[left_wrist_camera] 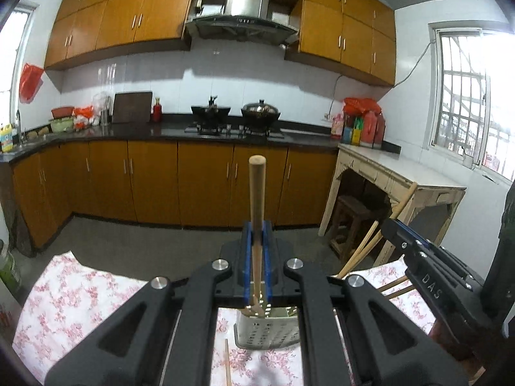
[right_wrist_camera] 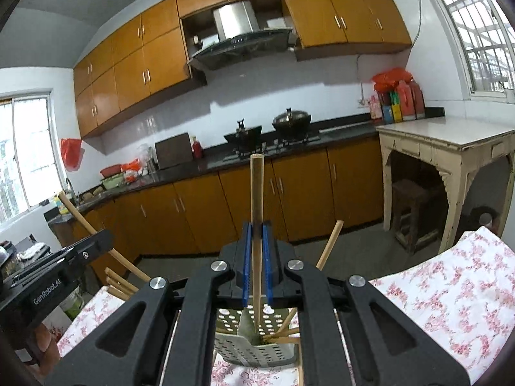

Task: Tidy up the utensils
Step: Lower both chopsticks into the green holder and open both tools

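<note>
A perforated metal utensil holder [left_wrist_camera: 267,331] stands on the floral tablecloth [left_wrist_camera: 77,302], seen below both grippers; it also shows in the right wrist view [right_wrist_camera: 257,341]. My left gripper [left_wrist_camera: 257,231] is shut on a thick wooden handle [left_wrist_camera: 257,189] that stands upright with its lower end in the holder. My right gripper [right_wrist_camera: 256,234] is shut on a wooden chopstick [right_wrist_camera: 257,189], upright, its tip inside the holder. Several more wooden sticks [right_wrist_camera: 328,244] lean in the holder. Each gripper shows in the other's view: the right [left_wrist_camera: 418,251], the left [right_wrist_camera: 64,267].
A loose chopstick [left_wrist_camera: 227,363] lies on the cloth in front of the holder. Beyond the table are kitchen cabinets [left_wrist_camera: 206,183], a stove with pots [left_wrist_camera: 235,119], and a cream side table [left_wrist_camera: 402,173] with a stool [left_wrist_camera: 351,215] under it.
</note>
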Demonstrator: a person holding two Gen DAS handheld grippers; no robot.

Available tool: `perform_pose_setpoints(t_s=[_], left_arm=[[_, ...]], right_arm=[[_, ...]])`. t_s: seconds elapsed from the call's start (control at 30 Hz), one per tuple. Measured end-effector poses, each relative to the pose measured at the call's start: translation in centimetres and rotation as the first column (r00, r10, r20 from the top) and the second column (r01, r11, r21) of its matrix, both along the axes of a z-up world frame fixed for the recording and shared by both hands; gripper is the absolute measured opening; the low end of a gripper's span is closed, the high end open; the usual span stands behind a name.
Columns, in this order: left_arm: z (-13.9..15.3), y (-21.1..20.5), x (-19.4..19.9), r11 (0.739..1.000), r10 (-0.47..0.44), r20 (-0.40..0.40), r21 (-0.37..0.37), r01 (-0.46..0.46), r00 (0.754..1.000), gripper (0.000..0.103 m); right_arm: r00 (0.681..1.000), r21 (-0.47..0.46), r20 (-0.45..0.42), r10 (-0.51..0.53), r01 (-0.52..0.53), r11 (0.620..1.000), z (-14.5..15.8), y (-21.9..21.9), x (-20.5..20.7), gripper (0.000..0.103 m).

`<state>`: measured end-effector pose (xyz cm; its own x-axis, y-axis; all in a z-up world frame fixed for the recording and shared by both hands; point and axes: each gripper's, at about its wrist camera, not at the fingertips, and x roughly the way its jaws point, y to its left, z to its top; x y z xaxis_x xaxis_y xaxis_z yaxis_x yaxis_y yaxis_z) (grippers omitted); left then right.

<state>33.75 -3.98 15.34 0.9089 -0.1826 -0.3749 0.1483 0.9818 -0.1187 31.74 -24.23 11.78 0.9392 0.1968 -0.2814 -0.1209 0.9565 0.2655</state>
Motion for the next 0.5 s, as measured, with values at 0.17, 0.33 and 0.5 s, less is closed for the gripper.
perform_pose_setpoints(t_s=[0.17, 0.33, 0.5], left_arm=[[-1.1, 0.8, 0.9, 1.000, -0.010, -0.035, -0.018, 0.010, 0.999, 0.008], [-1.4, 1.3, 1.0, 1.000, -0.016, -0.039, -0.016, 0.015, 0.999, 0.008], [-1.2, 0.9, 0.9, 1.000, -0.020, -0.041, -0.006, 0.020, 0.999, 0.008]], right_arm=[[1.000, 0.004, -0.025, -0.001, 0.001, 1.000, -0.5, 0.2, 0.5, 0.008], [1.000, -0.003, -0.029, 0.002, -0.002, 1.000, -0.6, 0.4, 0.6, 0.008], [0.999, -0.004, -0.037, 0.008, -0.008, 1.000, -0.9, 0.5, 0.9, 0.008]])
